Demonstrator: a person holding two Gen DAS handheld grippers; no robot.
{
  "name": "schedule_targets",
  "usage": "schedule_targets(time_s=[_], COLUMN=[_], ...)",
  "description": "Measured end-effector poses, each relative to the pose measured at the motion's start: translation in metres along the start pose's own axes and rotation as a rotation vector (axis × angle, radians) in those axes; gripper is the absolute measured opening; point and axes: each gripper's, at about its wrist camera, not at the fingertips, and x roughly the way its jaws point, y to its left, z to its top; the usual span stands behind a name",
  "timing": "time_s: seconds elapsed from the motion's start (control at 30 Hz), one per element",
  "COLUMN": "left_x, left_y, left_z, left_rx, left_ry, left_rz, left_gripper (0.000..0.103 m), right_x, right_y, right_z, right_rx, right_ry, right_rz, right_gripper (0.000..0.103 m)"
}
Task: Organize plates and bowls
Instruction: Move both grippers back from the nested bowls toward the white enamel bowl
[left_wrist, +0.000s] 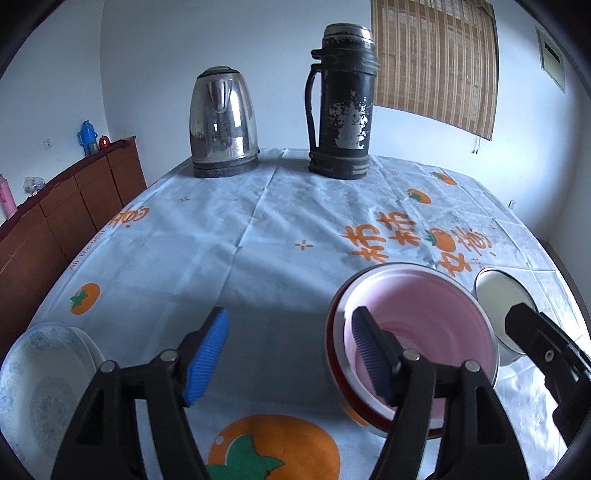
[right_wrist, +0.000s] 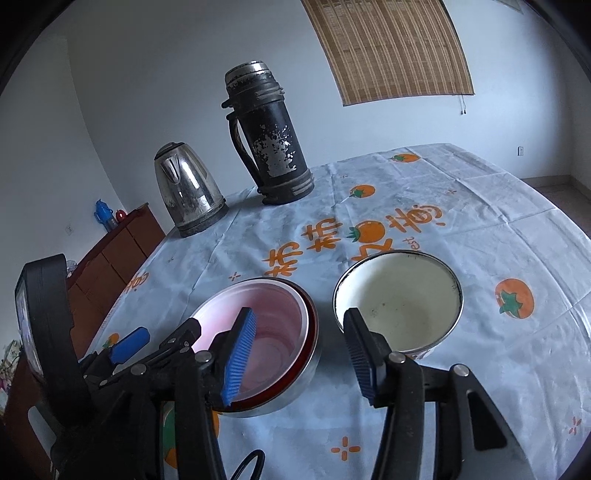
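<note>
Tabletop (left_wrist: 258, 229) under pale cloth with orange fruit print. Flask (left_wrist: 341, 107) stands upright at far edge, kettle (left_wrist: 222, 122) just left of flask. Nearer than flask: pink bowl (right_wrist: 258, 317) nested inside red-rimmed metal bowl (right_wrist: 295, 384); white bowl (right_wrist: 400, 299) just right of it, apart. Patterned plates (left_wrist: 40, 387) far left of flask, near edge. Left gripper (left_wrist: 291, 354) open, nothing between pads. Right gripper (right_wrist: 299, 354) open, empty, above gap between bowls.

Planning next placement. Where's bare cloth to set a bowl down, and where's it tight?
Free: the wide middle of the tablecloth between the kettle, the flask and the near edge. Also right of the white bowl. Tight: pink bowl and white bowl sit almost rim to rim; plates fill the near-left corner.
</note>
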Motion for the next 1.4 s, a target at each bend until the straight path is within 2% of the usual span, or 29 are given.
schedule_targets(time_s=[0.13,0.63,0.77,1.23,1.4], left_x=[-0.005,-0.022,-0.025,-0.033,-0.036], left_y=[-0.001,-0.001,-0.001,-0.002,-0.003], left_z=[-0.001,-0.006,-0.012,-0.036,-0.042], left_rx=[0.007,-0.011,-0.024,-0.014,-0.016], left_ry=[-0.017,-0.084,-0.096,-0.121,-0.126], left_rz=[0.001,-0.013,-0.016,-0.004,-0.006], left_gripper=[0.075,0.080,0.083,0.084,0.087], right_x=[0.000,-0.018,-0.022,-0.035,-0.038], right_y=[0.000,-0.014,-0.017,-0.031,-0.039], right_z=[0.000,-0.001,-0.003,-0.014,-0.018], right_rx=[0.000,-0.031,-0.044,-0.056,-0.048], right_ry=[-0.004,-0.090,-0.104,-0.133,-0.131], right_rz=[-0.005,-0.085,-0.104,-0.146,-0.160], right_gripper=[0.052,0.052,0.052,0.052,0.052])
